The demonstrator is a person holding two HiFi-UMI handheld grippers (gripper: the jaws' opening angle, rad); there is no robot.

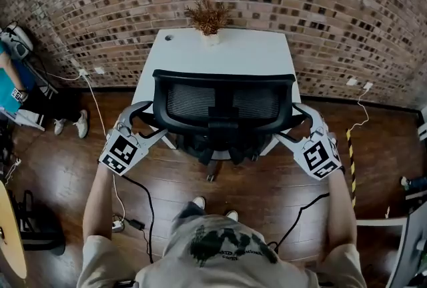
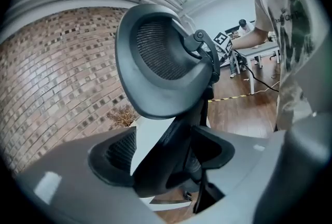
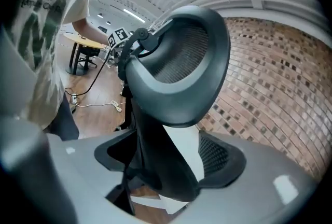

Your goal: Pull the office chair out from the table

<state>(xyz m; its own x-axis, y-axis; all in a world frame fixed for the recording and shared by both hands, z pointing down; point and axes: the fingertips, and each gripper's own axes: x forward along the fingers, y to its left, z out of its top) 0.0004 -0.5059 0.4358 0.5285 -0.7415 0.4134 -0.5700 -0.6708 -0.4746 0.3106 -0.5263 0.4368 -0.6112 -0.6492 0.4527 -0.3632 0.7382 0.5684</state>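
Note:
A black mesh office chair (image 1: 223,103) stands pushed in under a white table (image 1: 247,53), its backrest toward me. My left gripper (image 1: 150,123) is at the backrest's left edge and my right gripper (image 1: 292,124) at its right edge, both open. In the left gripper view the chair (image 2: 166,62) fills the middle, and its lower back lies between the wide-apart jaws of the left gripper (image 2: 162,154). The right gripper view mirrors this: the chair (image 3: 176,67) rises between the spread jaws of the right gripper (image 3: 170,155). I cannot tell whether any pad touches the chair.
A dried plant (image 1: 209,17) in a small pot sits at the table's far edge against the brick wall (image 1: 333,7). Cables (image 1: 143,197) trail over the wooden floor behind the chair. A striped tape strip (image 1: 351,163) lies at right. Another person's feet (image 1: 73,125) are at left.

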